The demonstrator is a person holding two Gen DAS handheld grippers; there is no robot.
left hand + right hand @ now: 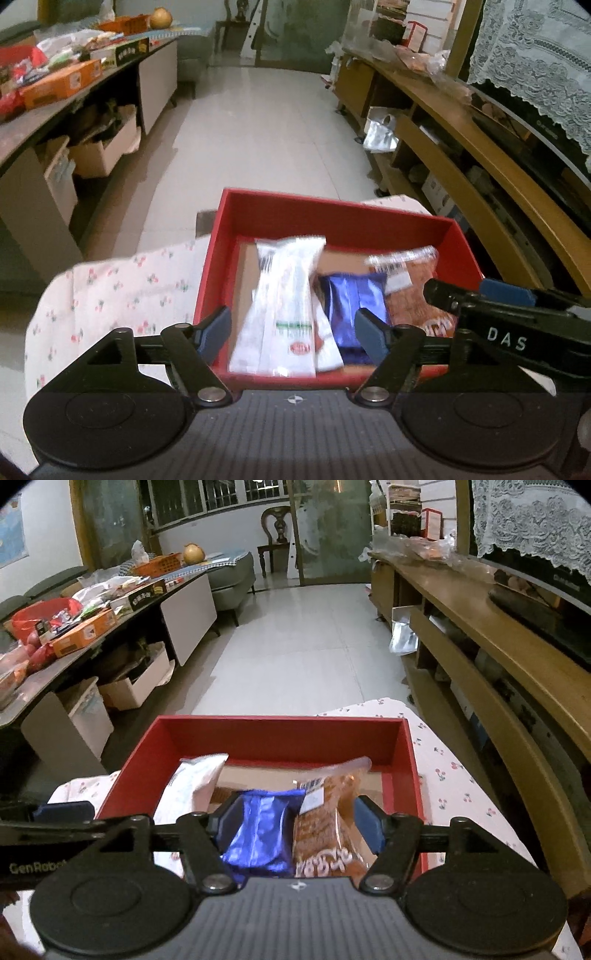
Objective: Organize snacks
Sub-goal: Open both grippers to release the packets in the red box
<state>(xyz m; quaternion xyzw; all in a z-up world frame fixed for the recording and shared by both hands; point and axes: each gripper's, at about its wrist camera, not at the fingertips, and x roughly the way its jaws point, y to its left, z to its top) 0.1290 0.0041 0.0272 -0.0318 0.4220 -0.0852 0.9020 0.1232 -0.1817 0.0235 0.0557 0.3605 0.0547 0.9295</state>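
- Looks like the packing step: the red box (pixel 334 214) already has three snacks lying in it, a white pack (pixel 284 306) on the left, a blue pack (pixel 349 306) in the middle and an orange pack (pixel 413 295) on the right.
- The left gripper (pixel 293 332) hangs over the near edge of the box with its fingers spread wide and nothing between them.
- The right gripper (pixel 295 829) is also spread, sitting low over the blue and orange packs; they show between its fingers, but whether a pad touches either is hard to tell.
- Probably the next move is either fetching more snacks or straightening these, since the white pack overlaps a small packet next to it and the orange one lies tilted. That'd need a gentle pinch, these wrappers are soft and crinkly.
- The box sits on a floral cloth (pixel 122 280) over some low surface.
- Room is a tiled living room: a cluttered table (pixel 55 675) with more snack boxes off to the left, a wooden cabinet (pixel 509 653) along the right.
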